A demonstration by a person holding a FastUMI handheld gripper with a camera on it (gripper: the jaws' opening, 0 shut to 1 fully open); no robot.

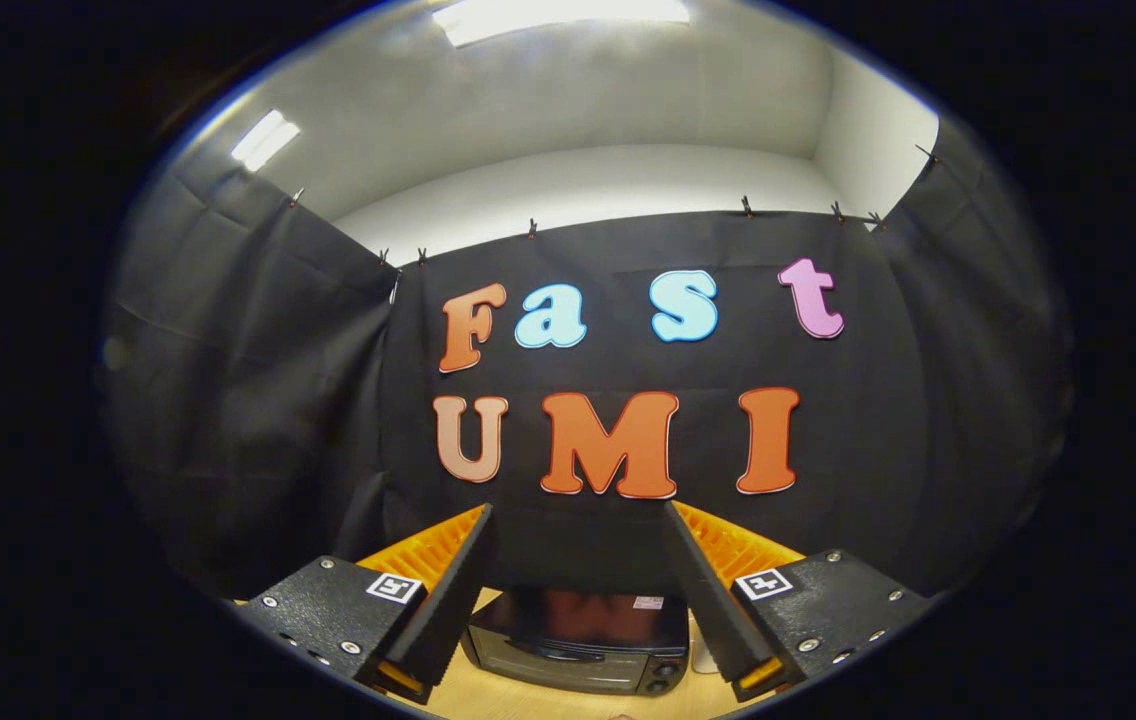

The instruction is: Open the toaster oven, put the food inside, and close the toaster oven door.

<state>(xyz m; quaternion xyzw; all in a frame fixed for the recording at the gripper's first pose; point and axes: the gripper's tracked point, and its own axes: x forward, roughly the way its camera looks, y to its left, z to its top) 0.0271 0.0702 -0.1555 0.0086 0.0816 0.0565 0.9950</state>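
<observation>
Item: tool (578,590), fingers spread wide and holding nothing, above the shut toaster oven (576,640) on the tabletop (568,705) between and beyond them — we judge a blind descent could miss the door handle — food unsighted.

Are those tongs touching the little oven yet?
Apart. In the gripper view the tongs are spread wide open, with the toaster oven sitting on the wooden table below and beyond the fingers, door closed, with a clear gap all round.
</observation>
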